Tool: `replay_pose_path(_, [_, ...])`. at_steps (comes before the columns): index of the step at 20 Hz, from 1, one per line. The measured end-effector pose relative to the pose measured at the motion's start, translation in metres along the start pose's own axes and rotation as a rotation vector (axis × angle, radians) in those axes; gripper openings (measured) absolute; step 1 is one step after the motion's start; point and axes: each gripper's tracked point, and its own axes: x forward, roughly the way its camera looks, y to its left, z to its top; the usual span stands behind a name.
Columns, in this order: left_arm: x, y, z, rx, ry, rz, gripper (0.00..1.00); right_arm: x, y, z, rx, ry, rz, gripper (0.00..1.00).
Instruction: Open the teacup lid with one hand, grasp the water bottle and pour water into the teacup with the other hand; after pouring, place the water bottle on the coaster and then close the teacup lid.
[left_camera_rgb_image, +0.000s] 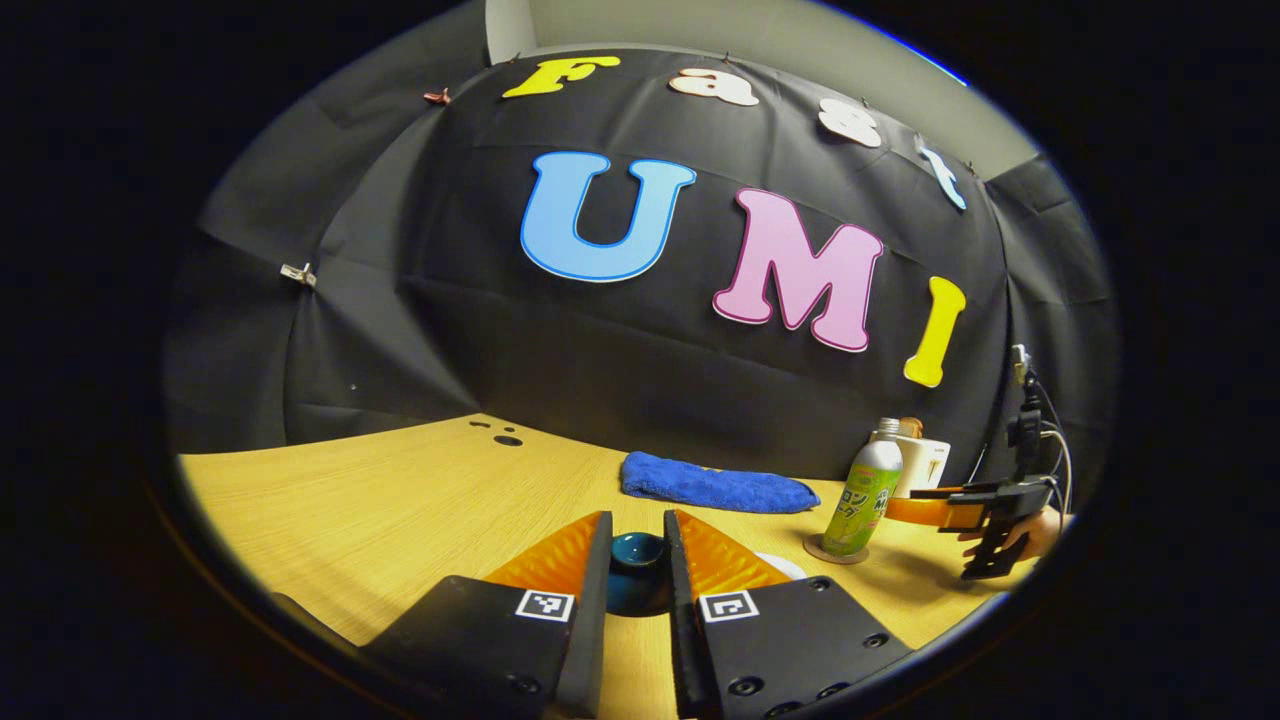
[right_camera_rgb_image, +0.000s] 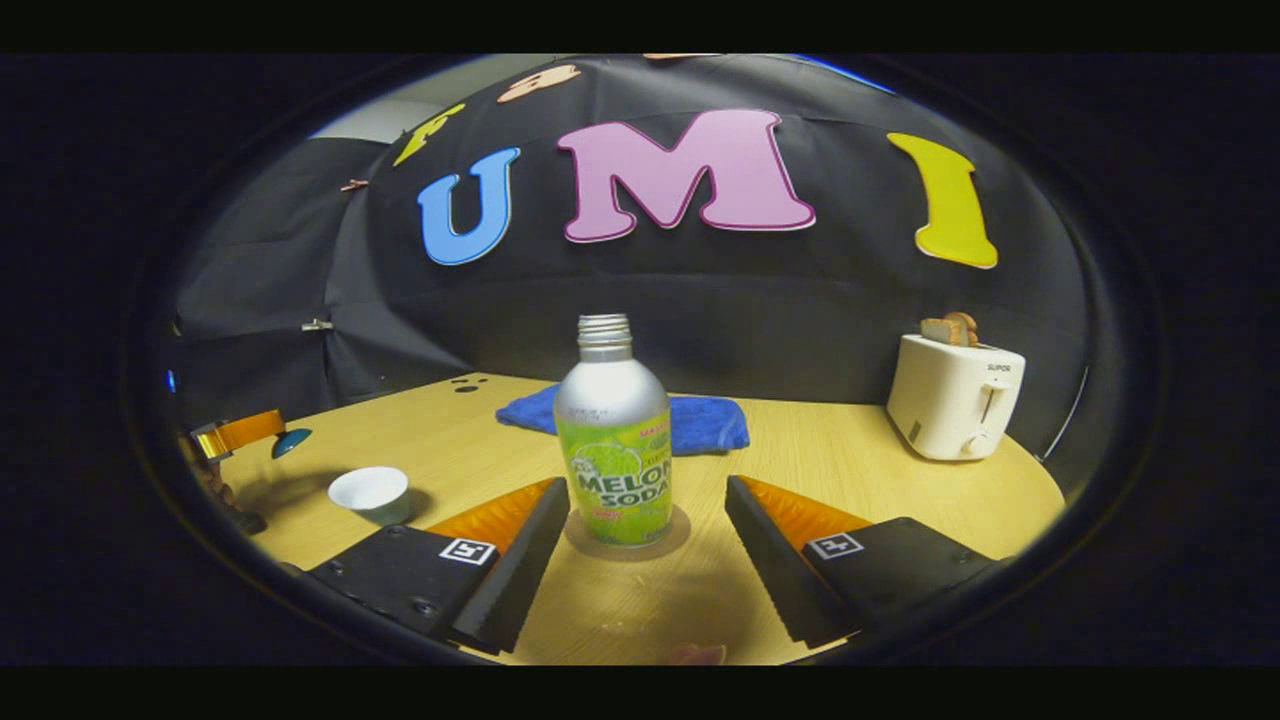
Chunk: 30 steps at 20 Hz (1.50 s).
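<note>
Lid (left_camera_rgb_image: 637, 550) off, clamped in left gripper (left_camera_rgb_image: 637, 572); right gripper (right_camera_rgb_image: 645, 535) released round bottle (right_camera_rgb_image: 613, 440) on coaster (right_camera_rgb_image: 627, 535). Cup (right_camera_rgb_image: 370, 493) uncovered; closing left.

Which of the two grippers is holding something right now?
The left gripper: its jaws are shut on the small teal teacup lid. The right gripper is open, jaws either side of the green-labelled metal bottle, not touching.
</note>
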Motion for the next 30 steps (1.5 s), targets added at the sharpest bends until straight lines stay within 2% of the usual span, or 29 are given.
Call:
replay_pose_path(5, [0.002,-0.026,0.002,-0.023,-0.015,-0.062,0.31,-0.043,0.016,-0.003,-0.011,-0.091,0.004,0.96])
replay_pose_path(8, [0.007,-0.039,0.0,-0.022,-0.018,-0.08,0.29,-0.053,0.011,-0.007,-0.026,-0.132,0.001,0.96])
replay_pose_path(9, [0.01,-0.042,-0.003,-0.018,-0.011,-0.083,0.31,-0.055,0.009,-0.009,-0.02,-0.131,0.004,0.96])
replay_pose_path(13, [0.02,-0.063,-0.016,0.006,0.038,-0.111,0.31,-0.062,0.008,0.0,0.036,-0.188,0.027,0.97])
replay_pose_path(16, [0.026,-0.074,-0.022,0.043,0.061,-0.129,0.31,-0.062,0.014,-0.001,0.007,-0.193,0.04,0.96])
replay_pose_path(17, [0.027,-0.078,-0.025,0.046,0.067,-0.137,0.31,-0.06,0.008,-0.002,-0.027,-0.19,0.018,0.96])
replay_pose_path(19, [0.029,-0.081,-0.025,0.061,0.067,-0.136,0.34,-0.061,0.001,-0.002,-0.015,-0.191,-0.022,0.97])
replay_pose_path(21, [0.034,-0.086,-0.027,0.084,0.068,-0.135,0.31,-0.06,-0.002,-0.001,-0.011,-0.194,-0.048,0.96])
replay_pose_path(26, [0.045,-0.095,-0.038,0.17,0.103,-0.12,0.31,-0.062,0.003,-0.001,-0.012,-0.193,-0.029,0.96])
replay_pose_path(30, [0.051,-0.097,-0.044,0.185,0.144,-0.121,0.31,-0.062,0.002,-0.001,-0.012,-0.193,-0.025,0.96])
